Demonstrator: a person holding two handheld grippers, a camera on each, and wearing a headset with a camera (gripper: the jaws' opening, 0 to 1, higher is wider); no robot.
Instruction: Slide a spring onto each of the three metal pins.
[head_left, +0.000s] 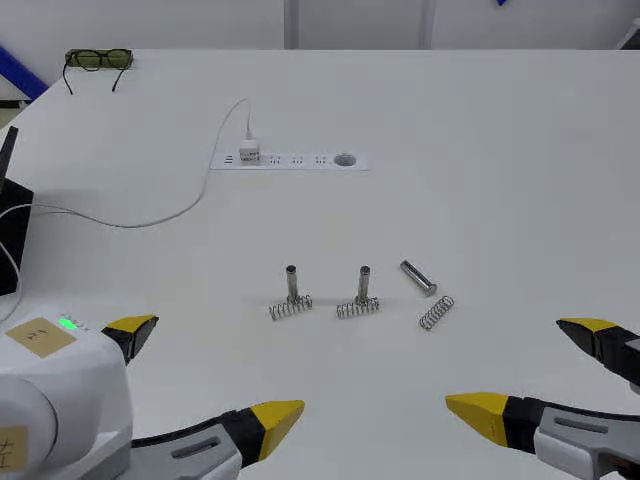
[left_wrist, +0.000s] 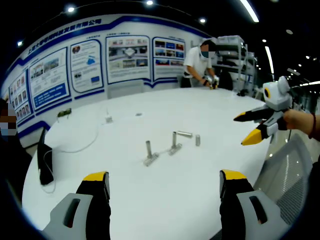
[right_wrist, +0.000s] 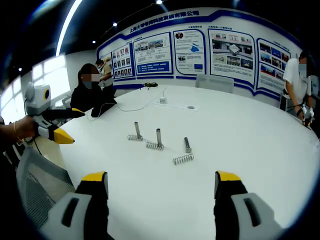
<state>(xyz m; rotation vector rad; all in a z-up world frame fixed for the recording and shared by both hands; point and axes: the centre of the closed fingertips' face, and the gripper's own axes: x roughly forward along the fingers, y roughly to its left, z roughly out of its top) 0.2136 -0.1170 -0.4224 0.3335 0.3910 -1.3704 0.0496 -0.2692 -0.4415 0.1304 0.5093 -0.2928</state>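
At the near edge of the white desk (head_left: 480, 180) the left tongs (head_left: 205, 372) and the right tongs (head_left: 525, 368) hover side by side, well apart from each other. Both are spread wide, with nothing between their yellow tips. In the left gripper view a hand (left_wrist: 300, 120) holds the right tongs out over the desk's edge.

Beyond the tongs, near the middle of the desk, the parts sit in a row. The left pin (head_left: 291, 284) stands upright, and the left spring (head_left: 291, 308) lies on its side at the pin's foot. The middle pin (head_left: 364, 283) also stands upright, with the middle spring (head_left: 358, 309) lying at its foot in the same way. The right pin (head_left: 418, 278) lies on its side at a slant. The right spring (head_left: 436, 312) lies loose just beside it, on the side toward the near edge. All three springs rest flat on the desk, off the pins.

Farther back lies a white power strip (head_left: 300, 160) with a white plug (head_left: 249, 152) in its left end. A white cable (head_left: 190, 205) trails from the plug toward the left edge, where a black box (head_left: 10, 230) stands. A pair of glasses (head_left: 98, 60) lies at the far left corner.
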